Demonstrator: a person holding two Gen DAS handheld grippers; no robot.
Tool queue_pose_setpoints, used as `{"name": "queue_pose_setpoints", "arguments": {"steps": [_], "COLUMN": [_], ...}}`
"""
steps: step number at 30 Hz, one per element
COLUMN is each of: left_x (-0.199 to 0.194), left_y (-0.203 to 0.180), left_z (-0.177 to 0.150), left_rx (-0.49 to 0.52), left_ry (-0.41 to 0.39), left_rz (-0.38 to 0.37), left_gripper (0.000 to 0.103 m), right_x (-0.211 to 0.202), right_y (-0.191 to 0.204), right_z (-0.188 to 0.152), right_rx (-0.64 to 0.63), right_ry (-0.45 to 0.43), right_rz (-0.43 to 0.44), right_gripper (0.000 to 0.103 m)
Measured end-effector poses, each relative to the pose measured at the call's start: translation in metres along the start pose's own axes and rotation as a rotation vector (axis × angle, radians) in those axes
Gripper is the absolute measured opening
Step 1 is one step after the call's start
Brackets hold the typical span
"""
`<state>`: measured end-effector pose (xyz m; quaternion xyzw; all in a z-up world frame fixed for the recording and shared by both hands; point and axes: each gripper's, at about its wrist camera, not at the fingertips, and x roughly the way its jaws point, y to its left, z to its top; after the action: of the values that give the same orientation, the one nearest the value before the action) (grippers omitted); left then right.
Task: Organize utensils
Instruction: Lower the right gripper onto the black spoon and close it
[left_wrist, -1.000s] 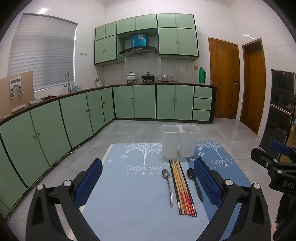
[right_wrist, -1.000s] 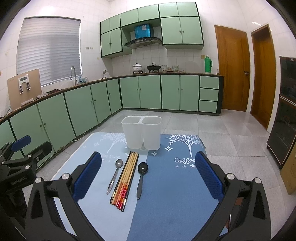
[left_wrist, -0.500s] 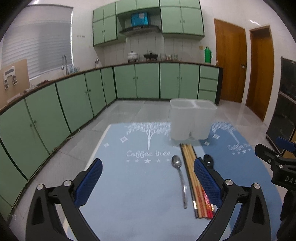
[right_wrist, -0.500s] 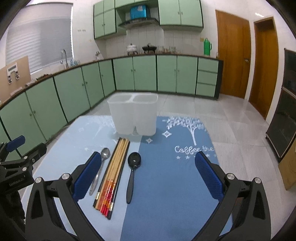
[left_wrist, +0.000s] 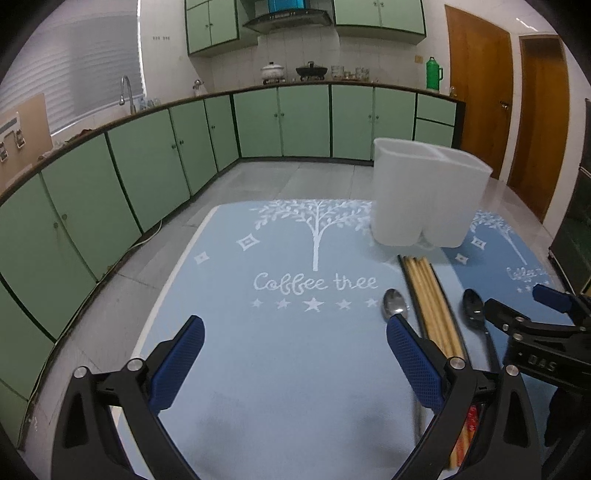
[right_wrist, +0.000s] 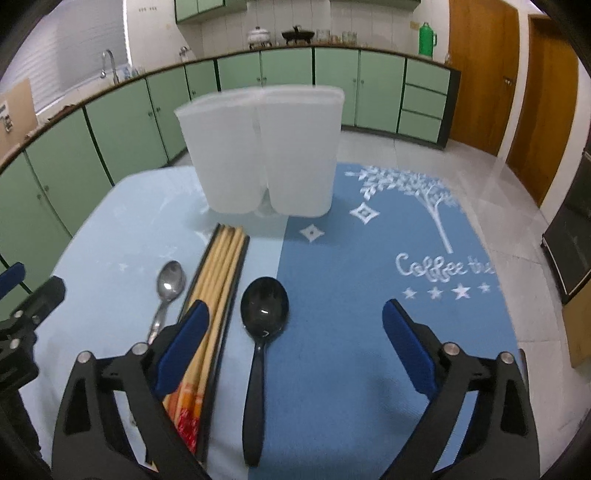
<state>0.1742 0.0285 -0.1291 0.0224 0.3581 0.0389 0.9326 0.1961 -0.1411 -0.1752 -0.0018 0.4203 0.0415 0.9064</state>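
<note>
A white two-compartment holder (right_wrist: 262, 151) (left_wrist: 424, 195) stands upright on the blue mats. In front of it lie a metal spoon (right_wrist: 166, 295) (left_wrist: 395, 304), a bundle of wooden chopsticks (right_wrist: 218, 280) (left_wrist: 436, 302) and a black spoon (right_wrist: 260, 332) (left_wrist: 476, 321), side by side. My right gripper (right_wrist: 295, 347) hovers low over the black spoon, which lies between its wide-apart fingers untouched; its jaws are closing. My left gripper (left_wrist: 295, 362) is open over bare mat, its right finger (left_wrist: 413, 362) above the metal spoon's handle.
Light blue mat (left_wrist: 280, 362) and darker blue mat (right_wrist: 369, 332) cover the table. Green kitchen cabinets (left_wrist: 147, 162) run along the left and back. Wooden doors (left_wrist: 476, 85) stand at the right. The other gripper shows at each view's edge (left_wrist: 535, 332) (right_wrist: 22, 317).
Both grippers have come down and forward toward the table; the holder and utensils loom larger. The right gripper's fingers now straddle the black spoon and stand slightly narrower.
</note>
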Motion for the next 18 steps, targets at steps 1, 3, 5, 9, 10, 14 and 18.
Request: {"name": "queue_pose_setpoints", "arguments": {"steps": [1, 3, 5, 9, 10, 14, 18], "left_x": [0.003, 0.008, 0.014, 0.019, 0.02, 0.025, 0.029], "left_y": [0.0, 0.0, 0.001, 0.003, 0.003, 0.0, -0.005], "left_z": [0.0, -0.002, -0.003, -0.004, -0.005, -0.004, -0.002], "left_rx": [0.001, 0.002, 0.004, 0.0, 0.0, 0.004, 0.01], "left_ry": [0.005, 0.011, 0.017, 0.031, 0.032, 0.036, 0.045], "left_rz": [0.001, 0.003, 0.004, 0.0, -0.001, -0.008, -0.021], "left_gripper": [0.097, 0.097, 0.097, 0.097, 0.097, 0.097, 0.097], "right_x": [0.005, 0.015, 0.018, 0.027, 0.027, 0.036, 0.036], "right_y": [0.001, 0.001, 0.001, 0.002, 0.002, 0.003, 0.011], "right_z": [0.001, 0.002, 0.002, 0.002, 0.002, 0.005, 0.005], "right_rx": [0.005, 0.021, 0.027, 0.029, 0.029, 0.032, 0.011], "right_ry": [0.012, 0.029, 0.035, 0.049, 0.053, 0.072, 0.068], "right_rz": [0.001, 0.006, 0.005, 0.008, 0.003, 0.0, 0.02], "right_gripper": [0.08, 0.079, 0.078, 0.073, 0.072, 0.061, 0.038]}}
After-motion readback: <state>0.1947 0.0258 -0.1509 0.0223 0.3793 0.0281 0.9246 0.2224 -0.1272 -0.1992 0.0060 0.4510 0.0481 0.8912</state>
